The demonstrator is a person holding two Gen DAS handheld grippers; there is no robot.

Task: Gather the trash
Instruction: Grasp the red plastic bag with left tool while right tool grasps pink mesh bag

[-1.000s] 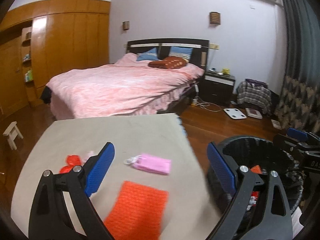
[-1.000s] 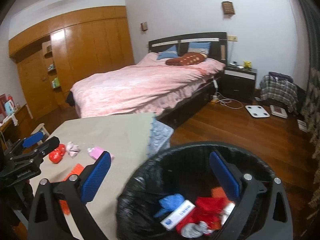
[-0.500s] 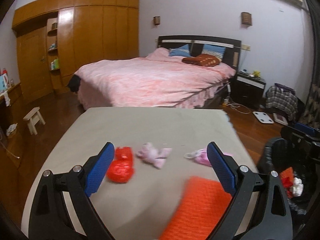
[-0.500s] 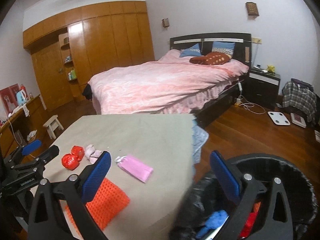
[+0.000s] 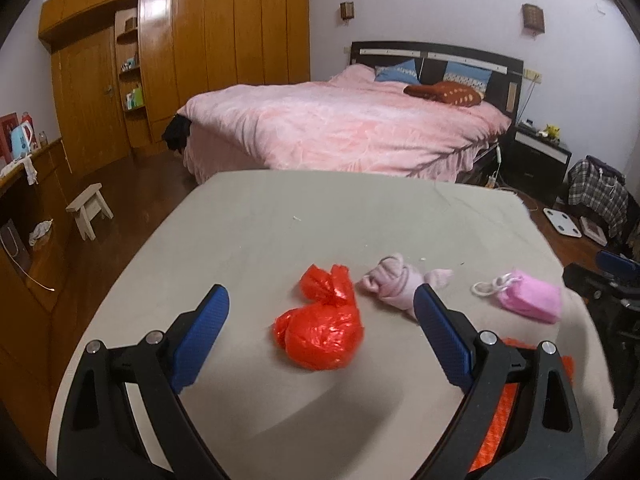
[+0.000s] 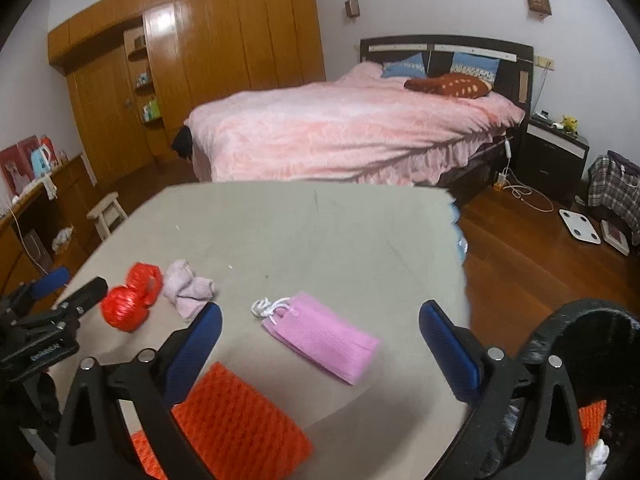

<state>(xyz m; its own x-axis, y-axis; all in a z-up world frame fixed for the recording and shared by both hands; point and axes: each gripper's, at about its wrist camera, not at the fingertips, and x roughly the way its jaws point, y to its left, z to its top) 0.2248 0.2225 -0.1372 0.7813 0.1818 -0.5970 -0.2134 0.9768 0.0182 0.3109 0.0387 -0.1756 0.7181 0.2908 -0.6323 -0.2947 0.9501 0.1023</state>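
Left tool [image 5: 320, 336] has swung over the red bag [image 5: 320, 326], knot pointing away.

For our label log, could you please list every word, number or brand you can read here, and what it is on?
No text reads clearly.
White lettering on the black body of the left gripper: too blurred to read.
Red box on the sideboard: any print is too small to read.

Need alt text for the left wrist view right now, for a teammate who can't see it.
The open left gripper hovers over a grey table, framing a knotted red bag. To its right lie a pink sock and a pink pouch; a pink bed stands behind.
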